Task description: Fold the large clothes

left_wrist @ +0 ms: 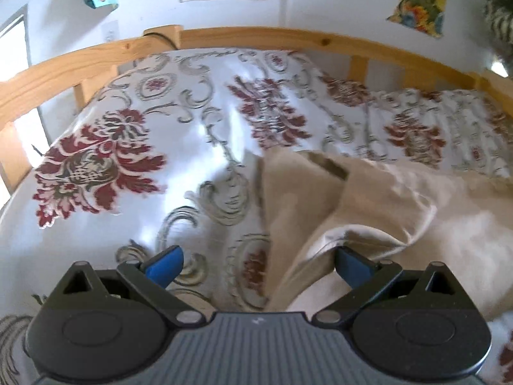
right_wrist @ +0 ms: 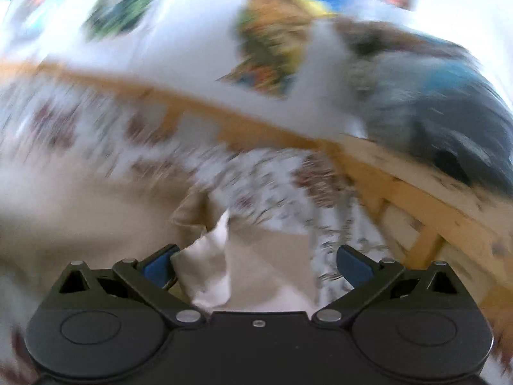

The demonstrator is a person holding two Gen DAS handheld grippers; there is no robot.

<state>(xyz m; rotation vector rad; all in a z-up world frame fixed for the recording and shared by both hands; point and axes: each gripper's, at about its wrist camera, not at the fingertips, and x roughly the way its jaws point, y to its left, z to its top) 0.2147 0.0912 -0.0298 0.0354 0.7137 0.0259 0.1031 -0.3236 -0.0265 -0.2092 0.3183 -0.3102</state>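
Beige garment [left_wrist: 368, 211] sprawls loose on a floral bedspread [left_wrist: 134, 147], over the right and near part of the bed in the left wrist view, with a wooden bed rail [left_wrist: 256, 37] along the far side. Shows no tidy fold yet: one flap thrown over in a rough diagonal, a lifted ridge of cloth near the front, wrinkles throughout. Looks like an early stage, judged from that.

Left gripper [left_wrist: 256, 264] stands wide open, blue pads well apart. Holds nothing. Has the garment's left edge running between the jaws, with a raised fold just beside the right pad; hard to say whether touching.

Right gripper [right_wrist: 256, 266] also gapes wide, gripping nothing. Frames the garment [right_wrist: 256, 266] near, with a paler, perhaps inner, flap [right_wrist: 208, 269] close against the left pad. Heavy blur here; contact impossible to confirm. Beyond, the bedspread [right_wrist: 279, 189] and the bed rail [right_wrist: 416, 192] slanting off to the far right.

Left to do, by this reading: nearly all of it. Spreading flat, smoothing, taking hold of edges or corners, then bringing them across in clean folds.
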